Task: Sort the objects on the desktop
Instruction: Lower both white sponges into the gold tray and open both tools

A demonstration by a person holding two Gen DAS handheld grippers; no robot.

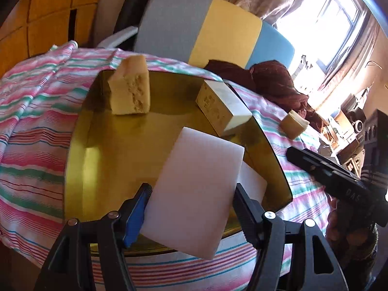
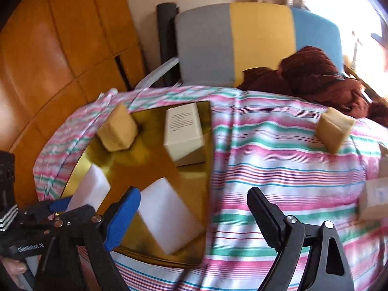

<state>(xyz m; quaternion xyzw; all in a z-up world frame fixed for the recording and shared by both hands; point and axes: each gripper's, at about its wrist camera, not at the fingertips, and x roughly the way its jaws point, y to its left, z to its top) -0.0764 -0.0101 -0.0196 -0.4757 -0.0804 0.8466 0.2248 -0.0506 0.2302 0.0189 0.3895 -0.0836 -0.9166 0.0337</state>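
Observation:
My left gripper (image 1: 192, 191) is shut on a white foam block (image 1: 194, 181), held tilted over the near part of the gold tray (image 1: 101, 150). A second white block (image 1: 252, 184) lies on the tray just behind it. On the tray's far side stand a torn yellow sponge (image 1: 131, 92) and a small cream box (image 1: 223, 106). My right gripper (image 2: 194, 218) hangs open and empty over the tray's right edge and the striped cloth (image 2: 278, 169). Another yellow sponge (image 2: 334, 128) rests on the cloth to the right, off the tray.
A pale box (image 2: 375, 201) sits at the right edge of the cloth. Dark red fabric (image 2: 315, 77) is heaped at the back, before a grey, yellow and blue chair back (image 2: 254, 41). Wooden panelling (image 2: 60, 60) stands to the left.

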